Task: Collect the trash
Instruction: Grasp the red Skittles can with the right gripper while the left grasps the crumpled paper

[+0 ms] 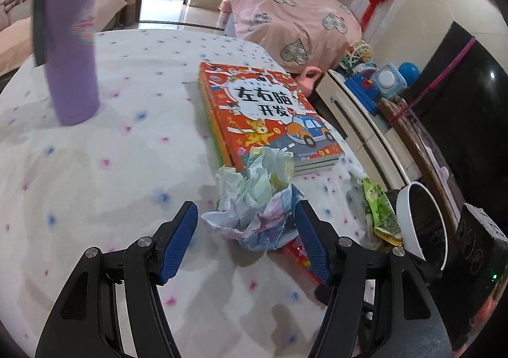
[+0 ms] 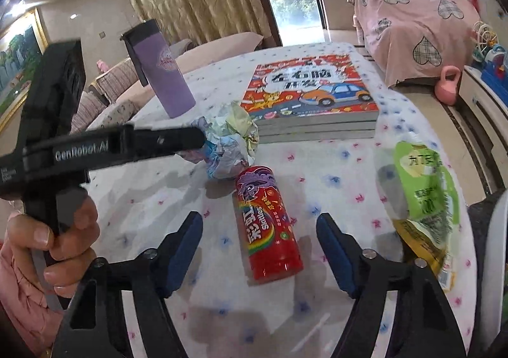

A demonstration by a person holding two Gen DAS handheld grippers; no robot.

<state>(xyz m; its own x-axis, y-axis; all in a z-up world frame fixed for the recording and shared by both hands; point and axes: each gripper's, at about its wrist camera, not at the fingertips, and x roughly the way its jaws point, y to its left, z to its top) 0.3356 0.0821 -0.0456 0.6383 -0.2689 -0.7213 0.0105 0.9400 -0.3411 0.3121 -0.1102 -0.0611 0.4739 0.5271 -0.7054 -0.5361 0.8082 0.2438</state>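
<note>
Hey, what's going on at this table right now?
A person is clearing trash off a flowered tablecloth with a handheld gripper in each hand. The left gripper straddles a crumpled paper wad, its right pad touching and its left pad apart. The right gripper hangs open around a red Skittles tube lying on its side. A green snack wrapper lies near the table edge by a white bin. The books and purple tumbler stand untouched.
</note>
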